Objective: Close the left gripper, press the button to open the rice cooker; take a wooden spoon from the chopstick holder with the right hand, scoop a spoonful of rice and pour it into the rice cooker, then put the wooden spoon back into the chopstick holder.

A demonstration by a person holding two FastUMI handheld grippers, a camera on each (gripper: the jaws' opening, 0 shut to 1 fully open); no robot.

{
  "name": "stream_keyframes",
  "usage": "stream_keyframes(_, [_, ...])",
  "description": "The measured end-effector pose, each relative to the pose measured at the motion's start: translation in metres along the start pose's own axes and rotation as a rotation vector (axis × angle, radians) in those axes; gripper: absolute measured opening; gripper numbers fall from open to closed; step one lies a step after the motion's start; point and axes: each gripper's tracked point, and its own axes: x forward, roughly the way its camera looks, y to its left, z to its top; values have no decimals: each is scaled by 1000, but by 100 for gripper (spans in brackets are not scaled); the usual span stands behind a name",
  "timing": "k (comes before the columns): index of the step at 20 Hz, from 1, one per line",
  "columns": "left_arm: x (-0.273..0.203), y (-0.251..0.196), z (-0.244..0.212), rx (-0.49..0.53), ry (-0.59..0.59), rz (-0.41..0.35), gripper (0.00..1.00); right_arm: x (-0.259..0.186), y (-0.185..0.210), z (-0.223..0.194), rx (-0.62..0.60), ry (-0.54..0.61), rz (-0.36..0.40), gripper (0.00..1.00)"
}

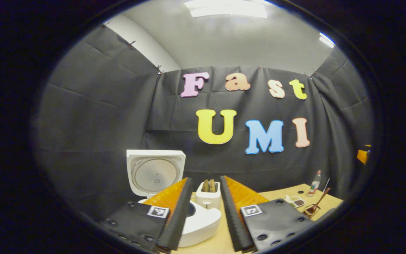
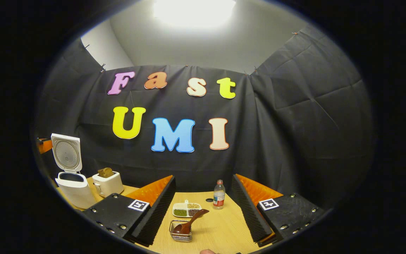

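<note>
Right claw (agape) above wooden spoon

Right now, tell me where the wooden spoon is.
In the right gripper view the wooden spoon leans in the wire chopstick holder on the table, between the right gripper's open fingers, just in front of the compartment dish of grains.

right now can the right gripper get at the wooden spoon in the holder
Probably yes: the right gripper is open, and the wooden spoon in the wire holder lies between its fingers with bare table before it.
</note>
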Motion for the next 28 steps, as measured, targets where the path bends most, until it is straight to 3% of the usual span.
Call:
stream_keyframes(1, [-8, -2, 4, -2, -10, 5, 87, 7, -2, -1, 3, 4, 5, 97])
stream_keyframes(5, [-38, -19, 15, 6, -46, -4, 96, 34, 2, -11, 11, 32, 35, 97])
stream_keyframes(10, [-58, -25, 21, 11, -52, 11, 96, 67, 8, -33, 49, 86, 60, 97])
stream_keyframes(17, [-75, -14, 27, 31, -41, 58, 96, 106, 10, -96, 81, 236, 70, 97])
stream_keyframes(28, [-100, -4, 34, 74, -24, 144, 95, 128, 9, -202, 186, 488, 74, 98])
